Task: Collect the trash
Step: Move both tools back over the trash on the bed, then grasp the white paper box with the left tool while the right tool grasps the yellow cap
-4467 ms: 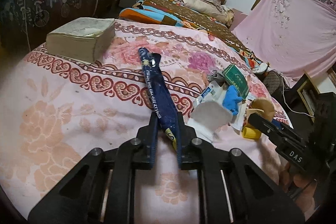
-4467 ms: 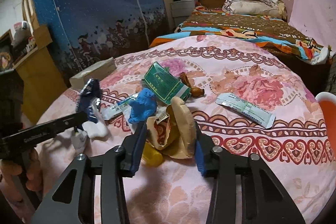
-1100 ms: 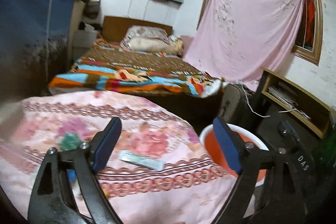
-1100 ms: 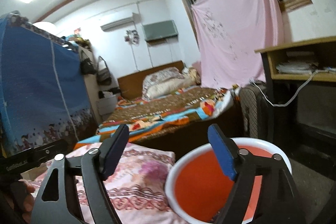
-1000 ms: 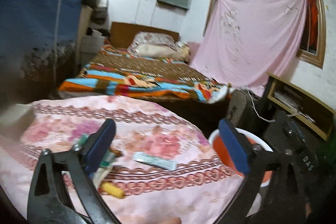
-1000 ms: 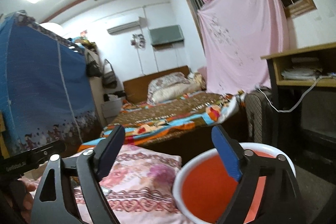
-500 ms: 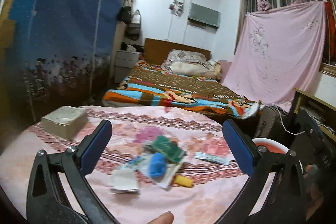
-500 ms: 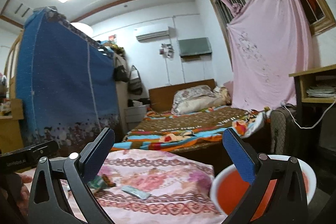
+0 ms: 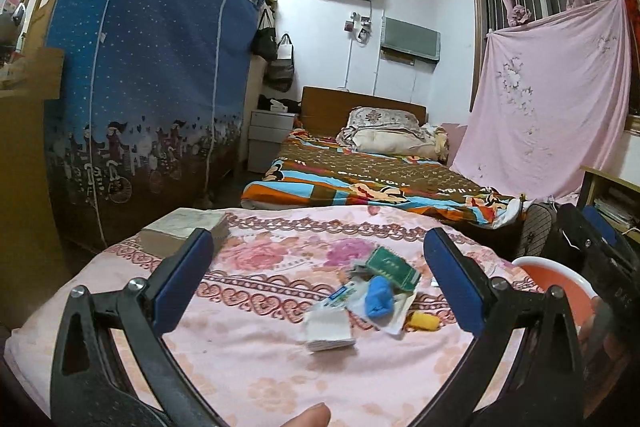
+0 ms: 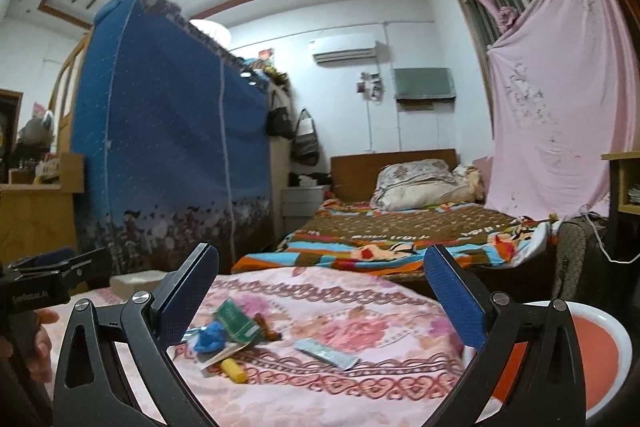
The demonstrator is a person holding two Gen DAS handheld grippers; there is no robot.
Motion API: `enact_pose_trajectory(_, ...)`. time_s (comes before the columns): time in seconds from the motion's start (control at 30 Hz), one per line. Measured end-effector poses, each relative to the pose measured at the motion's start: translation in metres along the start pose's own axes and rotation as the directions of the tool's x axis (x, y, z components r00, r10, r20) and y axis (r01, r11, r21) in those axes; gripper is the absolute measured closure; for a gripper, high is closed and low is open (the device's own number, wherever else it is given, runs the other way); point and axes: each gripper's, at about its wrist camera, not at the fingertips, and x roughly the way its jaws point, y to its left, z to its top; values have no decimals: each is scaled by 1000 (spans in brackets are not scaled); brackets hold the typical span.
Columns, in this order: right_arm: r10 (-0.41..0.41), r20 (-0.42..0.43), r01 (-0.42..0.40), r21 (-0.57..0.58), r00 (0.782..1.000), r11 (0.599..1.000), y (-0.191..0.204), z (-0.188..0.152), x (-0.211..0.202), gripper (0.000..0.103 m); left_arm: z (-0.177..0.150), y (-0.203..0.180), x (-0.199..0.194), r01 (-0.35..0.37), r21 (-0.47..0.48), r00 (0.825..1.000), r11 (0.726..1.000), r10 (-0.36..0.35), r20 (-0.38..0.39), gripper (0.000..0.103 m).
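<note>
My left gripper (image 9: 316, 251) is wide open with nothing in it, back from a trash pile on the pink floral table (image 9: 248, 367). The pile holds a green packet (image 9: 390, 265), a blue crumpled piece (image 9: 379, 297), a white folded paper (image 9: 328, 329) and a small yellow piece (image 9: 423, 321). My right gripper (image 10: 320, 267) is also wide open and empty, and the same green packet (image 10: 236, 321), blue piece (image 10: 210, 337) and yellow piece (image 10: 234, 371) lie low between its fingers. A silvery sachet (image 10: 326, 349) lies apart, to the right of the pile.
An orange basin with a white rim (image 10: 616, 327) stands off the table's right edge, also in the left wrist view (image 9: 536, 261). A thick book (image 9: 184, 227) lies at the table's far left. A bed (image 9: 380, 179) and a blue wardrobe (image 9: 140, 87) stand behind.
Both views have swung left, away from the basin and back to the table, so the trash pile has come into sight. The wrapper and tan item held several seconds ago are gone from the jaws.
</note>
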Motion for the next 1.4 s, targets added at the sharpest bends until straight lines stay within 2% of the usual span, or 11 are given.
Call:
enact_pose_trajectory(0.3, 68, -92, -71, -29, 993, 997, 19, -5, 14, 0, -4, 15, -2, 8, -5, 1000, 1000, -8, -16, 12)
enact_pose_trajectory(0.5, 100, -199, -110, -39, 975, 993, 26, -12, 28, 1, -9, 16, 11, 24, -1, 995, 1000, -24, -102, 12)
enact_pose_trajectory(0.53, 107, -222, -118, -38, 969, 992, 27, -14, 31, 3, -10, 17, 14, 30, -4, 992, 1000, -31, -124, 13)
enact_pose_trajectory(0.6, 117, -261, -130, -34, 958, 991, 28, -17, 36, 16, -13, 18, 20, 45, -13, 986, 999, -47, -163, 14)
enact_pose_trajectory(0.63, 120, -279, -134, -32, 953, 990, 29, -19, 39, 19, -14, 19, 24, 49, -18, 981, 999, -51, -187, 15)
enact_pose_trajectory(0.73, 139, -342, -153, -14, 929, 988, 30, -25, 49, 26, -22, 22, 39, 63, -47, 957, 997, -74, -282, 22)
enact_pose_trajectory(0.87, 168, -415, -174, 23, 894, 984, 27, -32, 59, 44, -31, 23, 53, 87, -89, 919, 992, -114, -376, 30)
enact_pose_trajectory(1.0, 198, -499, -195, 59, 844, 979, 26, -41, 71, 55, -38, 24, 62, 114, -120, 883, 986, -156, -443, 37)
enact_pose_trajectory(1.13, 223, -562, -219, 76, 796, 973, 31, -49, 81, 59, -44, 19, 69, 134, -120, 849, 984, -176, -499, 43)
enact_pose_trajectory(1.23, 238, -591, -237, 81, 771, 968, 33, -53, 84, 61, -46, 17, 73, 145, -116, 829, 983, -184, -528, 45)
enact_pose_trajectory(1.4, 255, -644, -260, 90, 721, 962, 37, -60, 94, 65, -48, 11, 82, 156, -98, 807, 983, -184, -561, 49)
